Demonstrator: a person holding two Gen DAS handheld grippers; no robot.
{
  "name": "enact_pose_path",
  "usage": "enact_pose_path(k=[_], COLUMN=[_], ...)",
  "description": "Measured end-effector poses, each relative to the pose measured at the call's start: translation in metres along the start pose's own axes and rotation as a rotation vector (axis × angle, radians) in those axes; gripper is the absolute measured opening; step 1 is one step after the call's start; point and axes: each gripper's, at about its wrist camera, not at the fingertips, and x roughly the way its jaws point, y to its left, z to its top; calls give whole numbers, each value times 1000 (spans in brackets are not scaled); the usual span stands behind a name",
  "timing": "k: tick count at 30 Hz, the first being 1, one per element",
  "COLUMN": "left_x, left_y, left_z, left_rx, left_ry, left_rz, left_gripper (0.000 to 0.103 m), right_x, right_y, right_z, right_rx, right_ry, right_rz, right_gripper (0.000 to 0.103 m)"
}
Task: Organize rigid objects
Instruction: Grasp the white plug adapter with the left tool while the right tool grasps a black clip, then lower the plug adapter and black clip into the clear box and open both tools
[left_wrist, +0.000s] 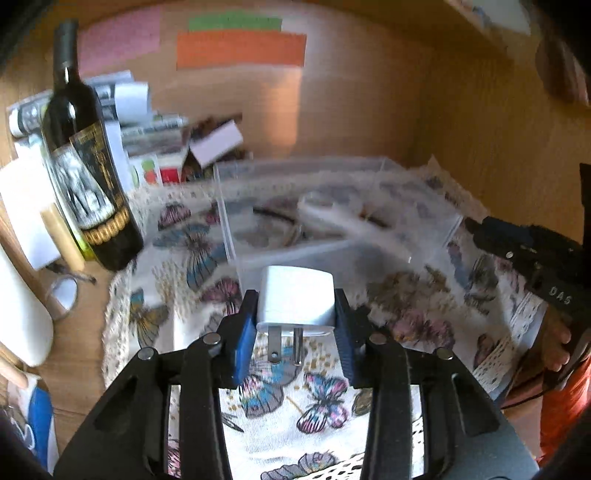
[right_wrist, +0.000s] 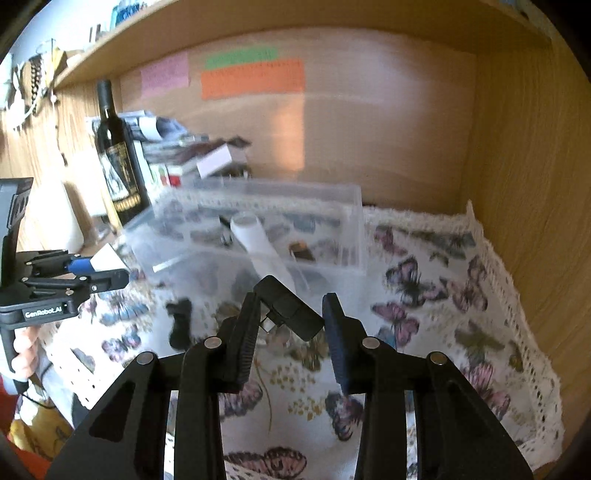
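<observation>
My left gripper (left_wrist: 295, 314) is shut on a white plug-in charger (left_wrist: 295, 295), prongs pointing back at the camera, held above the butterfly cloth (left_wrist: 325, 402) just in front of a clear plastic box (left_wrist: 258, 254). It also shows in the right wrist view (right_wrist: 98, 271) at far left. My right gripper (right_wrist: 291, 321) is shut on a black USB stick (right_wrist: 291, 310), held tilted above the cloth in front of the same clear box (right_wrist: 332, 229). The box holds a white tube (right_wrist: 258, 243) and small dark items. A small black object (right_wrist: 179, 321) lies on the cloth.
A dark wine bottle (left_wrist: 85, 166) stands left of the box, with stacked papers and cartons (left_wrist: 147, 129) behind it. A tape roll (left_wrist: 64, 295) lies on the wood at left. The wooden shelf side wall (right_wrist: 524, 184) is close on the right.
</observation>
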Motion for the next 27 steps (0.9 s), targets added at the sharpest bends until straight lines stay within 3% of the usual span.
enact_pose_path(k=[8, 15, 19, 27], left_x=[-13, -5, 11, 61], left_y=[-4, -5, -7, -9], left_z=[33, 58, 65, 67], left_rx=[-3, -16, -14, -3], left_ry=[-103, -135, -115, 6], left_rz=[12, 18, 15, 0], left_gripper=[39, 39, 39, 39], right_x=[-9, 8, 22, 65], right_y=[12, 21, 17, -1], right_z=[31, 53, 58, 52], right_rx=[-19, -36, -28, 6], right_ry=[-108, -126, -107, 0], right_rz=[32, 35, 25, -8], right_gripper=[32, 32, 32, 32])
